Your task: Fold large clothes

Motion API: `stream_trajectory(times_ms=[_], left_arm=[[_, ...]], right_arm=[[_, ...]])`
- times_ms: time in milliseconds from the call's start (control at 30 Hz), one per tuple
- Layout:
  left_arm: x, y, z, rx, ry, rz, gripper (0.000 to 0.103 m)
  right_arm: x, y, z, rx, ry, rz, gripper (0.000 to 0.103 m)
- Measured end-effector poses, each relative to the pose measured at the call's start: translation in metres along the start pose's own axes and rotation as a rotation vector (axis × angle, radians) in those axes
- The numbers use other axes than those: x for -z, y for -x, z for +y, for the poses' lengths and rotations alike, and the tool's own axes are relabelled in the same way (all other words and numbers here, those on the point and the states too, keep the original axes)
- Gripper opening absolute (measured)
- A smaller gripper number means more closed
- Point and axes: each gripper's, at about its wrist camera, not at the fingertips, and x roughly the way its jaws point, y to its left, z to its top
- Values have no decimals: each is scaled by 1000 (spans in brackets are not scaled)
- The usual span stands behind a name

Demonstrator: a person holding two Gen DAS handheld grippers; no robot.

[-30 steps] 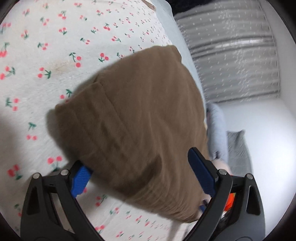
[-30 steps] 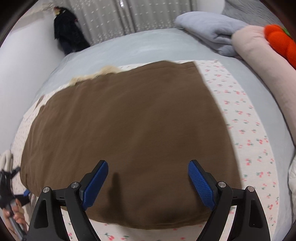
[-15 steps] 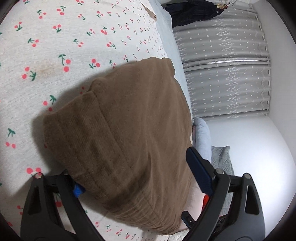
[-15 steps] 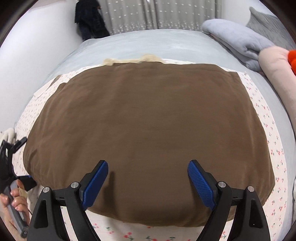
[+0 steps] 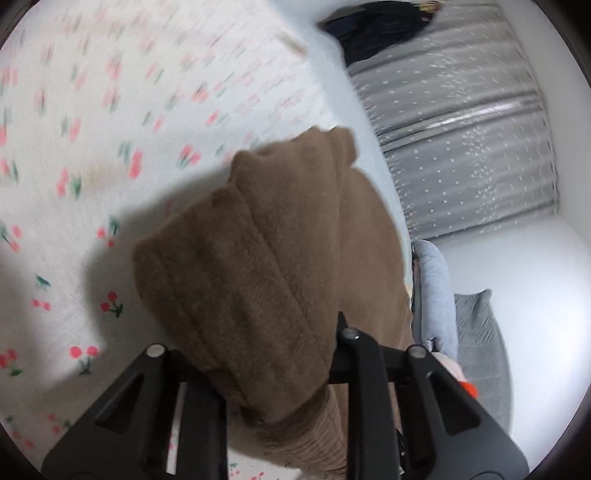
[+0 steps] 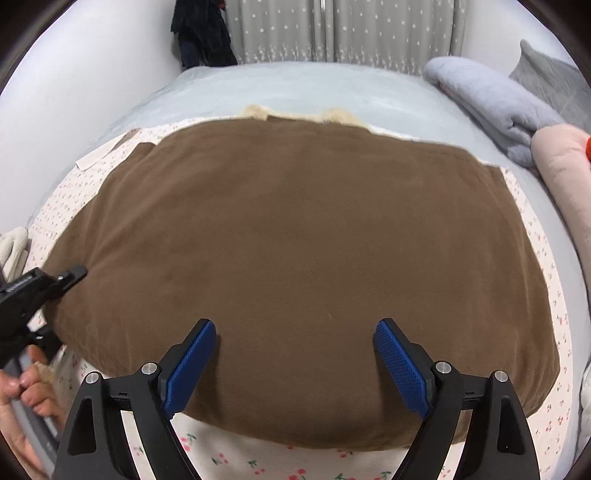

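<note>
A large brown garment [image 6: 295, 221] lies spread flat on a cherry-print sheet [image 6: 258, 461] on the bed. Cream fleece [image 6: 258, 110] shows at its far edge. My left gripper [image 5: 255, 343] is closing on the garment's left corner [image 5: 277, 240]. The bunched cloth sits between the jaws and hides the pads. In the right wrist view the same gripper [image 6: 55, 280] reaches in at the garment's left edge, with a hand [image 6: 22, 387] holding it. My right gripper [image 6: 295, 325] is open over the near edge, with flat cloth below its blue pads [image 6: 192, 362].
A folded grey blanket [image 6: 487, 96] and a pink pillow [image 6: 561, 166] lie at the bed's right side. Grey starred curtains [image 5: 461, 147] and a dark hanging garment [image 6: 203, 33] stand behind the bed. A white wall runs along the left.
The left jaws have gone from wide apart to closed around the brown corner, which is lifted a little. The right gripper has slid sideways along the near edge, still open.
</note>
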Motion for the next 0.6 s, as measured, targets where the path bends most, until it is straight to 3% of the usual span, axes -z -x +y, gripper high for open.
stream_trajectory(times_ms=[167,300,367,400,433,600], left_arm=[[1,24,0,21,52,-35,21],[2,26,1,9,38,-38,21],[1,28,-3,15,24,-50,21],[3,30,-10,20,2,-63,20],[8,33,-21,27,-39,-80,20],[47,47,-99,62,-362,-171,20]], right_arm=[[1,7,22,8,36,-23,90],[6,17,37,-20,53,-40,90],[9,18,44,-35,77,-67,79],[10,16,46,-46,86,-74,73],[13,8,46,-73,87,-64,60],[22,-35,20,-206,-39,33,57]])
